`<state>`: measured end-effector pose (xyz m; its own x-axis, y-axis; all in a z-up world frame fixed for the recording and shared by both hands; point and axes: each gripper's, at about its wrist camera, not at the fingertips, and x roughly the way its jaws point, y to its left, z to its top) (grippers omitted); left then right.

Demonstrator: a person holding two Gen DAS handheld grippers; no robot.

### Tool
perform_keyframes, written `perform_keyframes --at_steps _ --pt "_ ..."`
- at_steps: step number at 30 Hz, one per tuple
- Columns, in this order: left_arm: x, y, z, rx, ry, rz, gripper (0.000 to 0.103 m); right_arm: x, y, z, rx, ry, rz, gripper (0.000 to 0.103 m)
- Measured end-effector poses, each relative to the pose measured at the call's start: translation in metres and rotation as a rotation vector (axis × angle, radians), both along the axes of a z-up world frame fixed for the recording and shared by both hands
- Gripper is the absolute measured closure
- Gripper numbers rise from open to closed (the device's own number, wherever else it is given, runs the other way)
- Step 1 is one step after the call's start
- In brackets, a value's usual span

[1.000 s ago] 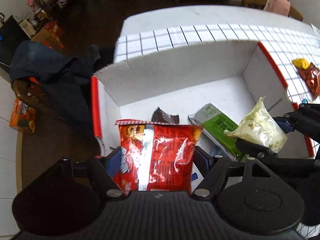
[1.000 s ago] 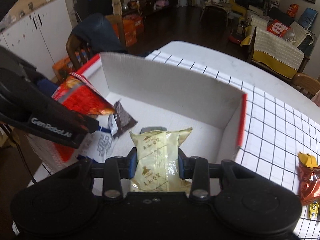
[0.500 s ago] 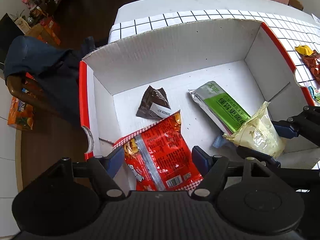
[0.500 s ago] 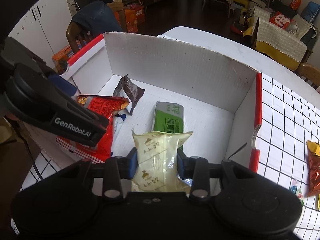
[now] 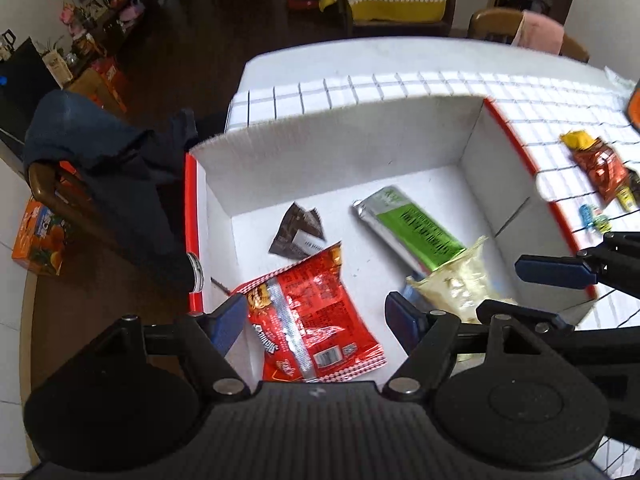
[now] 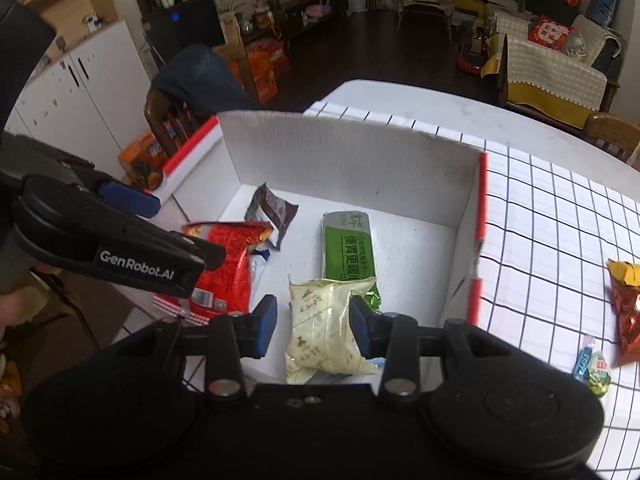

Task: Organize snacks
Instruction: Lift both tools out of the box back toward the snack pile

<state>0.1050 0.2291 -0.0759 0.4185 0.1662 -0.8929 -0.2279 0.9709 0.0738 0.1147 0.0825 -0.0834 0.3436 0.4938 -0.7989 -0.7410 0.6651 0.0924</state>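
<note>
Left tongs [image 6: 132, 216] body reads "GenRobot.AI"; jaws apart.

Both views: strong fisheye bowing; straight edges of the white box [image 5: 344, 152] and the grid lines on the table [image 6: 560, 216] curve toward the frame edges. Corners vignetted black. Lighting diffuse, moderate; box interior and table bright, the room behind dim, floor nearly black. Left wrist view slightly motion-blurred: grid lines and box rim smeared. Right wrist view sharper; print on the green packet [image 6: 349, 246] is crisp. Specular glare on the red packet [image 5: 310, 316]. Shadows soft, faint.
</note>
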Motion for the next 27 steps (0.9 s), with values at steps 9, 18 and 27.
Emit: perform_keyframes --at_steps 9,18,27 --pt "-0.018 -0.034 0.033 -0.021 -0.124 -0.06 0.024 -0.016 -0.045 0.037 0.118 -0.03 -0.032 0.057" --pt "-0.016 -0.081 0.049 -0.036 -0.189 -0.147 0.02 -0.018 -0.097 0.06 0.184 -0.086 -0.097 0.042" --pt "0.003 -0.136 0.045 -0.084 -0.211 -0.205 0.017 -0.008 -0.163 0.061 0.177 -0.135 -0.179 0.016"
